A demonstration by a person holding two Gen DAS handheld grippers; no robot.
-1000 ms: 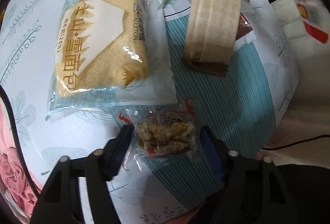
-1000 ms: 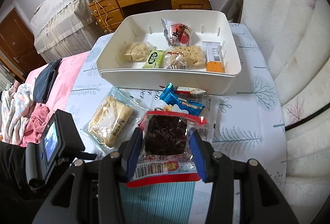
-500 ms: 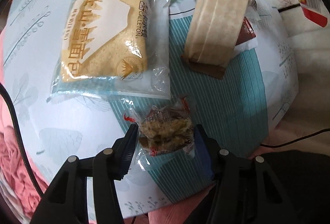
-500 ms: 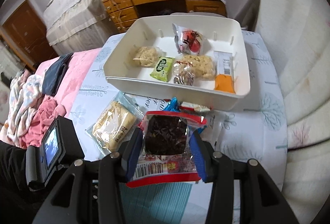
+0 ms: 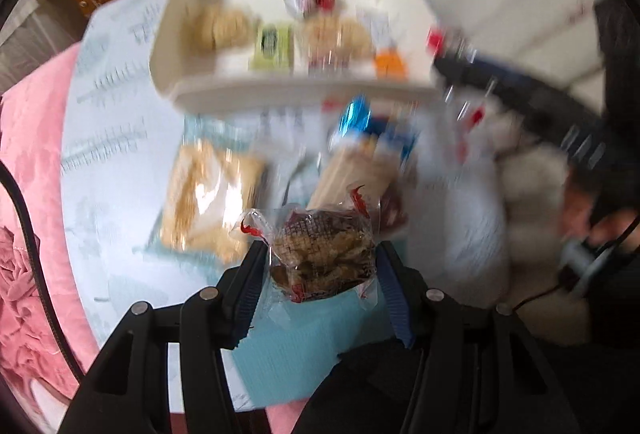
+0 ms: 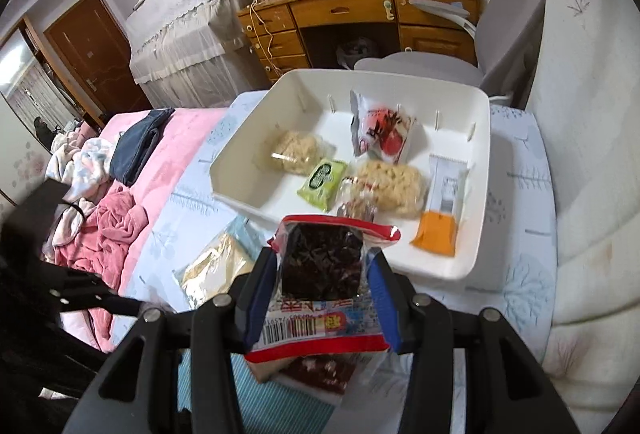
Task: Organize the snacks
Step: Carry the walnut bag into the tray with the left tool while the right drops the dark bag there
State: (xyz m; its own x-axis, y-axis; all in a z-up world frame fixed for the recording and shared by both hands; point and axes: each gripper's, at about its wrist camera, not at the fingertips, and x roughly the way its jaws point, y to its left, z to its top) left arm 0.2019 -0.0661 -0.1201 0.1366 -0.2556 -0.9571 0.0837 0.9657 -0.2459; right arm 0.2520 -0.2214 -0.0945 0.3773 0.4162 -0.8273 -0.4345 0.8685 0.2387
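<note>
The left gripper has its fingers clamped on a clear nut pack, held above the bench. Beyond the fingers lie a bread pack and a brown pack, with the white tray farther on. The right gripper has its fingers clamped on a red-edged dark pack; just past them the tray holds six snacks. The other snacks are blurred.

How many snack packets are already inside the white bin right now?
6 in the white bin: pale puffed pack, green packet, red-and-white pack, yellow puffed pack, small clear pack, orange-ended bar. More may hide beneath.
</note>
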